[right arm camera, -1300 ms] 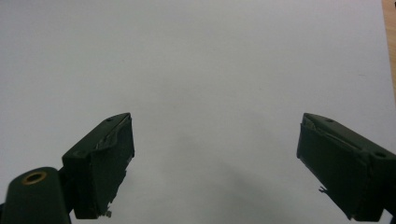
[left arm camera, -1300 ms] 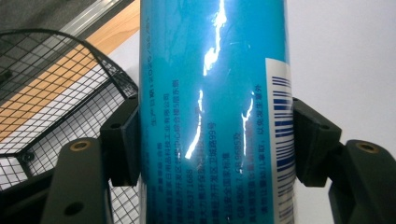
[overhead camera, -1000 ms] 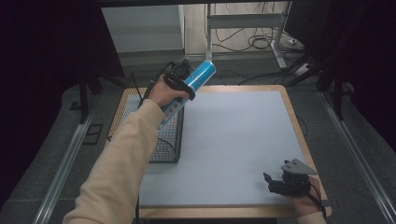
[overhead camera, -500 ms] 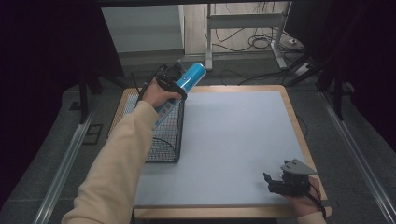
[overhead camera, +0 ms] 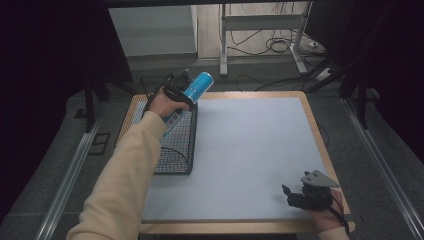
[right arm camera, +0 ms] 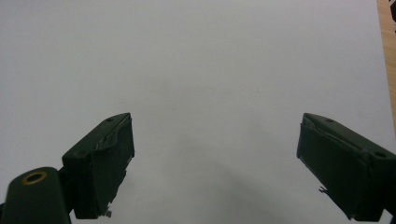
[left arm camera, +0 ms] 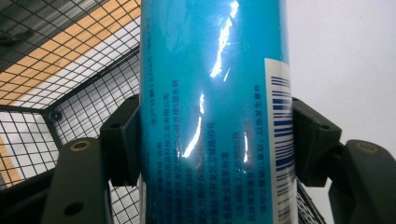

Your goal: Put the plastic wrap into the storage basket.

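A blue can with a barcode label is held in the air over the far end of a black wire basket. My left gripper is shut on the blue can, its two black pads pressed on either side. Basket mesh shows below the can in the left gripper view. My right gripper rests near the table's front right corner, open, with nothing between its fingers above the white mat.
A white mat covers the wooden table. The wire basket stands along the table's left side. Beyond the table are a metal frame's legs and cables on the floor.
My left gripper has carried the blue can a little to the left, over the basket's far end. The right gripper has stayed in place.
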`<state>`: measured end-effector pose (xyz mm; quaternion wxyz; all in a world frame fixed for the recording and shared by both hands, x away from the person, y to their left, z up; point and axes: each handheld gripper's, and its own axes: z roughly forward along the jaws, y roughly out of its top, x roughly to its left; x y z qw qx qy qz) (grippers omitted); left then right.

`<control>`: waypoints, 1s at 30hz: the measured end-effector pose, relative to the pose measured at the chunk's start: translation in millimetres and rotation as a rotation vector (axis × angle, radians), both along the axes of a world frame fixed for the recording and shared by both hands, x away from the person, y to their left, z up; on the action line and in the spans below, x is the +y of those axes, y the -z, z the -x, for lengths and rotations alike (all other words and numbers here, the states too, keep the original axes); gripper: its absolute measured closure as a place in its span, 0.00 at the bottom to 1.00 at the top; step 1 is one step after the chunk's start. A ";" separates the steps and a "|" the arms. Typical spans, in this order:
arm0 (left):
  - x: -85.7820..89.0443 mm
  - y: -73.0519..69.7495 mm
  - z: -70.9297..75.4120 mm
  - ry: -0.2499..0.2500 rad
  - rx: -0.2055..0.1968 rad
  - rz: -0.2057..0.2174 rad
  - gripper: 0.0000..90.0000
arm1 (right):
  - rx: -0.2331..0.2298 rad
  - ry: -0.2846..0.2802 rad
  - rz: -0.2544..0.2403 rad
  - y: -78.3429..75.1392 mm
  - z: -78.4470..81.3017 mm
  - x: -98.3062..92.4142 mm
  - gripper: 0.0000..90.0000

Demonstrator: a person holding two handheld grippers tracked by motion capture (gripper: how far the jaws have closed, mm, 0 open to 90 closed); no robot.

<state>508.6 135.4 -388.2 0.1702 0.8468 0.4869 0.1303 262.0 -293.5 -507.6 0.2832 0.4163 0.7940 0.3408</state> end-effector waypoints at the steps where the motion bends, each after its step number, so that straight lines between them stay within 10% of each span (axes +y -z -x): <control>1: 0.5 1.5 -0.7 -0.001 0.002 -0.001 0.35 | 0.000 0.000 0.000 -0.1 0.0 0.1 0.13; 30: 5.6 36.4 -13.8 -0.031 0.031 -0.085 0.35 | 0.001 0.006 0.005 0.3 0.3 0.2 0.13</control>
